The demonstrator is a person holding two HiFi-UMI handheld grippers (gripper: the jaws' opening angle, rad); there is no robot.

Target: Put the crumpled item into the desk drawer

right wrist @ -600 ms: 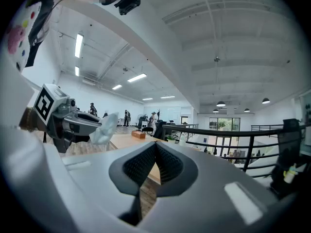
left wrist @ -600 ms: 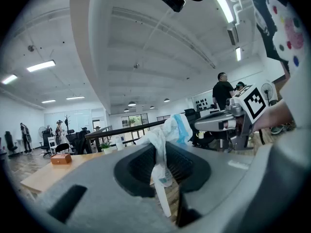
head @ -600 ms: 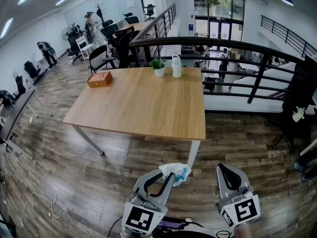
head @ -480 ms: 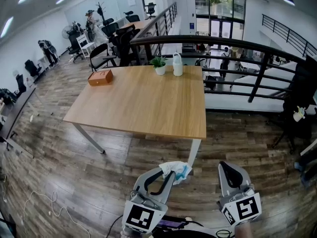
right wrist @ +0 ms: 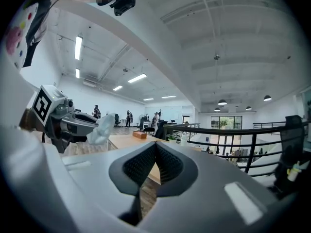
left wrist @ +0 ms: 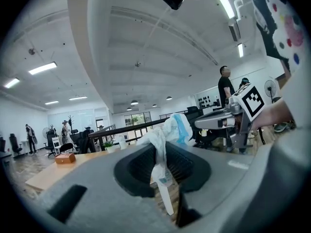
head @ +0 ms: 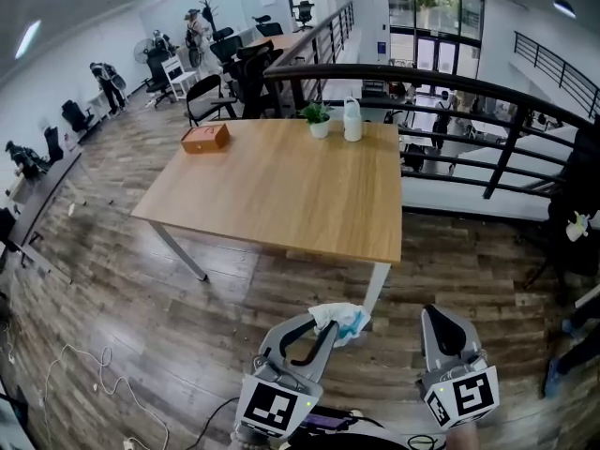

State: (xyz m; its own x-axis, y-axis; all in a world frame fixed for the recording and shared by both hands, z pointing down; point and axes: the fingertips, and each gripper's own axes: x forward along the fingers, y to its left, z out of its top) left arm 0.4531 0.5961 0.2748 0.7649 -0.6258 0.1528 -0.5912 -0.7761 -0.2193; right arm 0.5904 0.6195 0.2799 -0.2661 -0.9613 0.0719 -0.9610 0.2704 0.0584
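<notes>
Our left gripper (head: 323, 334) is clamped on the crumpled item (head: 339, 318), which sticks up between its jaws in the air, near the front right corner of the table (head: 281, 190). Our right gripper (head: 441, 324) hangs beside it, jaws pressed together on nothing. Bare wooden floor (head: 141, 317) lies open before the table's near edge, and a dark railing (head: 487, 87) bounds the far right side.

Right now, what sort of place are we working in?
Most likely an open-plan office, possibly on an upper level: a wooden table, black office chairs beyond it, and a black railing along the floor's edge.
</notes>
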